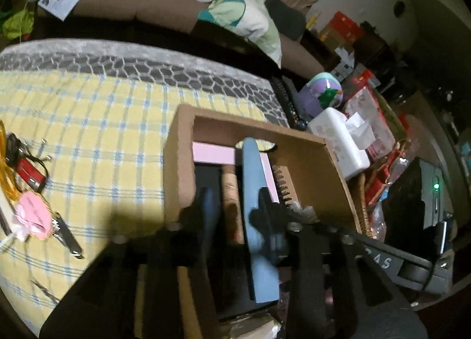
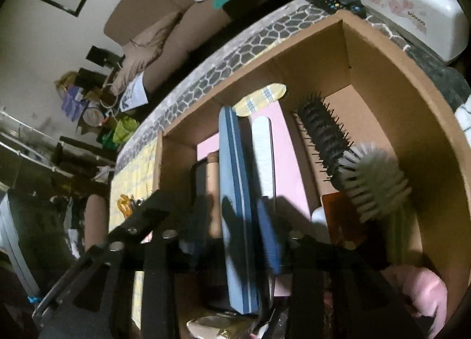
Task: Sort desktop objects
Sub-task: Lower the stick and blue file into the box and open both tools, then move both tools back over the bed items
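An open cardboard box (image 1: 179, 162) (image 2: 309, 53) stands on a yellow checked cloth (image 1: 103, 133). Inside it a long blue buffer block (image 1: 256, 192) (image 2: 235, 162) lies on a pink sheet (image 2: 290, 156), beside a tan tube (image 1: 231, 192) (image 2: 213, 186) and a white nail file (image 2: 263, 156). My left gripper (image 1: 235, 206) hangs over the box, open; the block lies against its right finger and a gap shows at the left finger. My right gripper (image 2: 235, 212) is open too and straddles the same block without pressing on it.
A black hairbrush (image 2: 323, 136), a grey round brush (image 2: 374, 183) and an amber piece (image 2: 341, 221) fill the box's right side. On the cloth to the left lie a red lighter (image 1: 29, 174), a pink tag (image 1: 31, 218) and keys (image 1: 67, 236). A tissue box (image 1: 338, 144) stands behind.
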